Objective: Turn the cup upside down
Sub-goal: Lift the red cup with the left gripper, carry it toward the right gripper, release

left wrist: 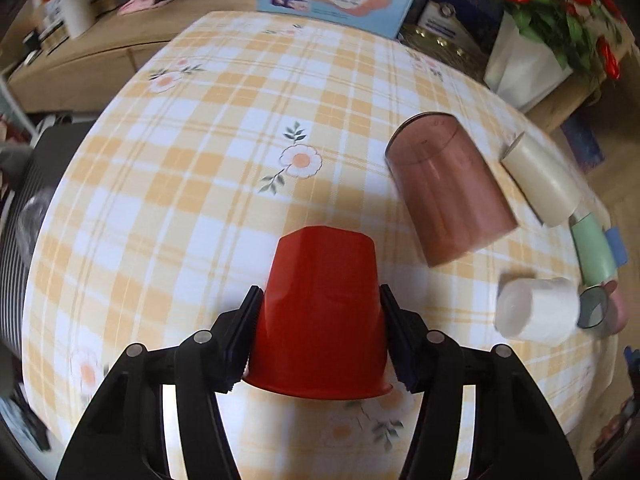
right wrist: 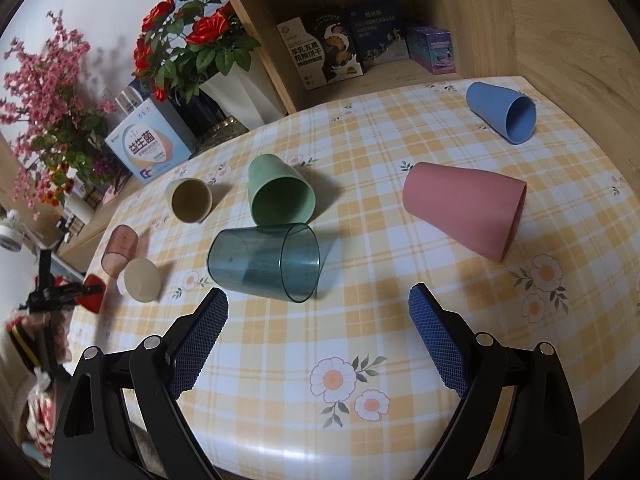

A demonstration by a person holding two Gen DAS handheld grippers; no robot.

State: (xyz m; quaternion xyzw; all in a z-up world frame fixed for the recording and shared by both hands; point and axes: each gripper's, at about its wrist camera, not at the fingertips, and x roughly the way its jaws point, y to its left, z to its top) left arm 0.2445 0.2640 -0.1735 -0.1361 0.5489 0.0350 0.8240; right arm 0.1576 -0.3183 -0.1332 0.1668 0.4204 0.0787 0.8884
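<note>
My left tool point(left wrist: 318, 334) pinches the red cup point(left wrist: 320, 312), rim down at the table's point(left wrist: 192, 184) near edge; I judge it flipped, so next comes release. My right tool point(right wrist: 318, 340) hangs spread, holding nothing.

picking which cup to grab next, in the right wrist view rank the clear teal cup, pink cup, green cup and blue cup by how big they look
1. clear teal cup and pink cup: look alike, no ranking
2. green cup
3. blue cup: smallest, but it lies farthest from the camera, so its true size is unsure.
</note>
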